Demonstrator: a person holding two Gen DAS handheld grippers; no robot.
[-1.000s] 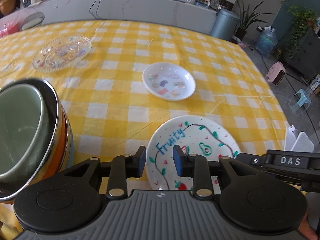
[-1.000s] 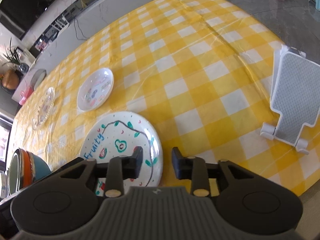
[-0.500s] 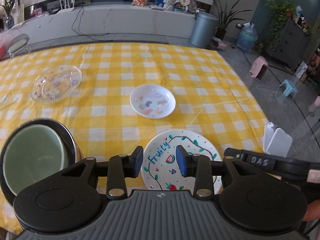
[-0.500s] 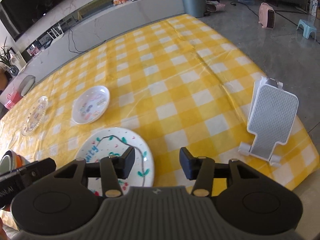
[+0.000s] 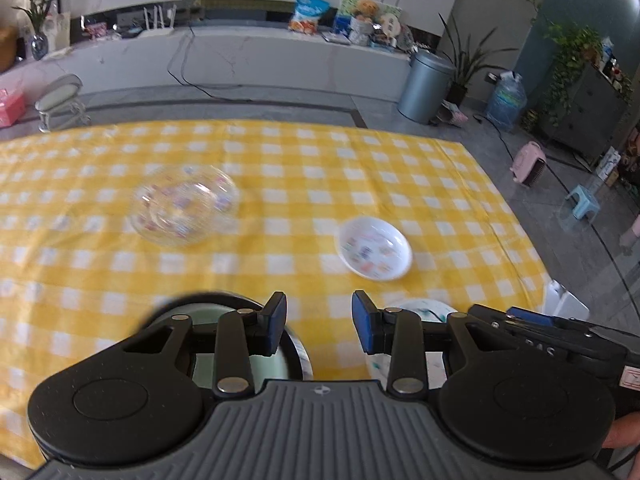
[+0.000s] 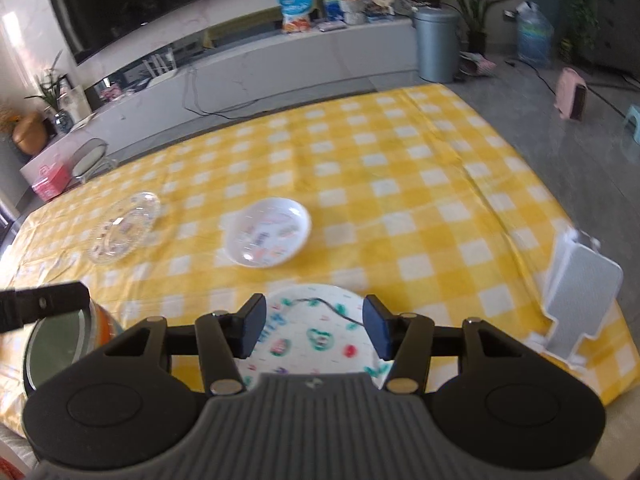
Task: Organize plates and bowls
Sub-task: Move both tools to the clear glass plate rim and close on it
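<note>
I'm pulling both grippers up and back; left gripper (image 5: 319, 322) and right gripper (image 6: 314, 332) jaws widening, empty. Painted plate (image 6: 316, 336) ungrabbed.

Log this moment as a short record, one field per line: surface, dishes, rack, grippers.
surface: yellow checked tablecloth
dishes: clear glass plate, small white dish, painted fruit plate, nested bowls at near left
rack: white stand at right edge
left gripper: open, empty, above the bowls
right gripper: open, empty, above the fruit plate
</note>
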